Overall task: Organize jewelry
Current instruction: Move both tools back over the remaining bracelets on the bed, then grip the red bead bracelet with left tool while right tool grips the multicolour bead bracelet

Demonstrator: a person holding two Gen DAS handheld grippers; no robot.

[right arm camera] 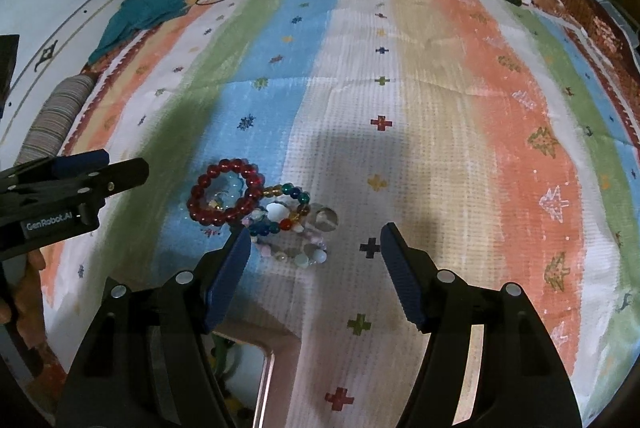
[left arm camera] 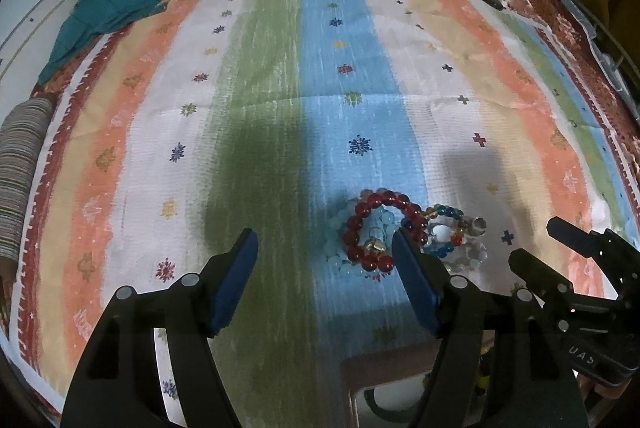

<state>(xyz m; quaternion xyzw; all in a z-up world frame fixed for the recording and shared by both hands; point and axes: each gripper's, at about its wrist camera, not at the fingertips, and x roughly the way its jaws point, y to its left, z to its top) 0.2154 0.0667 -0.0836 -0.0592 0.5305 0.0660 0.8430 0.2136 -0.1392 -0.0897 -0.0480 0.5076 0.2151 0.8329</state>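
So the bracelets are all bunched in one little pile on the striped cloth (right arm camera: 440, 100), lower middle of the right wrist frame. The red bead bracelet (right arm camera: 224, 192) lies flat as a ring, overlapping a pale blue bracelet (left arm camera: 340, 248) under it, and the multicolour bracelet (right arm camera: 286, 206) plus a pastel bracelet (right arm camera: 296, 254) trail off to its right, so the pile's long axis runs roughly left to right, slanting down in frame. The right hand-held gripper (right arm camera: 314, 268) is spread wide with nothing in it, the pastel one sitting just ahead between its tips. The left hand-held gripper (left arm camera: 326, 264) is also spread empty, the red ring right beside its right finger (left arm camera: 416, 284). Both point toward the top of frame, angled down over the cloth.
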